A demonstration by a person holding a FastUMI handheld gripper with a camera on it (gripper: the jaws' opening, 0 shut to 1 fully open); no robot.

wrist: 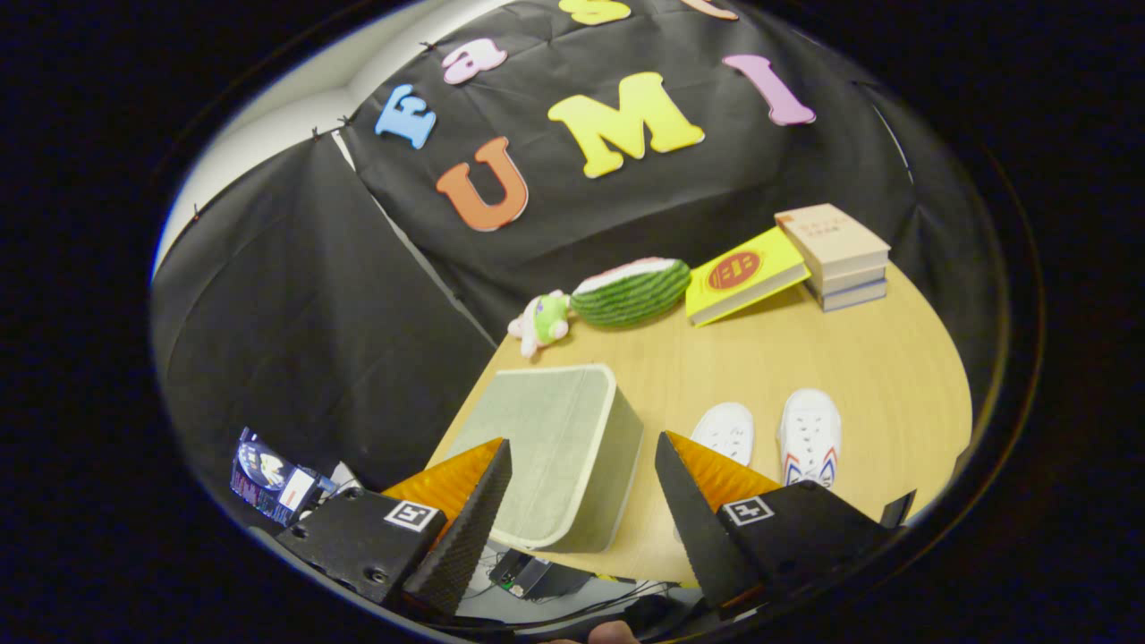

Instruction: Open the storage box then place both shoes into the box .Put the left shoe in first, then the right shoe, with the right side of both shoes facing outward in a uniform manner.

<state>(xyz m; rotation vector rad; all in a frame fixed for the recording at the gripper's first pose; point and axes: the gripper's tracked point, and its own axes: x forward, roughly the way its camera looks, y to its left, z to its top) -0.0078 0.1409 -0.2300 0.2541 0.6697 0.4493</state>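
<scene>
Right now the storage box (559, 452) sits on the worktop (805, 358) between the two fingers of the tongs (581, 501) and just ahead of them, its near corner reaching into the gap. It touches neither finger. The tongs are spread wide, released, with nothing held.

The box is a pale grey-green, fabric-covered cuboid with rounded corners and a light rim along its lower edge. Its broad flat top faces up and looks closed; the side toward the tongs is plain.

Beside the box, toward the right finger, stand the two shoes. The nearer shoe (726, 431) is white and partly hidden behind the right finger's tip. Just beside it, further to the right, the second shoe (810, 434) is white with laces and red-and-blue marks along its sole edge. Both lie with their toes pointing away from the tongs, side by side and close, though I cannot tell whether they touch.

Beyond the box, at the far edge of the worktop, lies a small plush toy (541, 322) in pink, white and green, touching or nearly touching a striped green watermelon-slice cushion (631, 291). Further right a yellow book (742, 273) leans tilted against a stack of books (836, 255).

Below the left finger, off the worktop, a small dark packet (268, 483) shows.
</scene>
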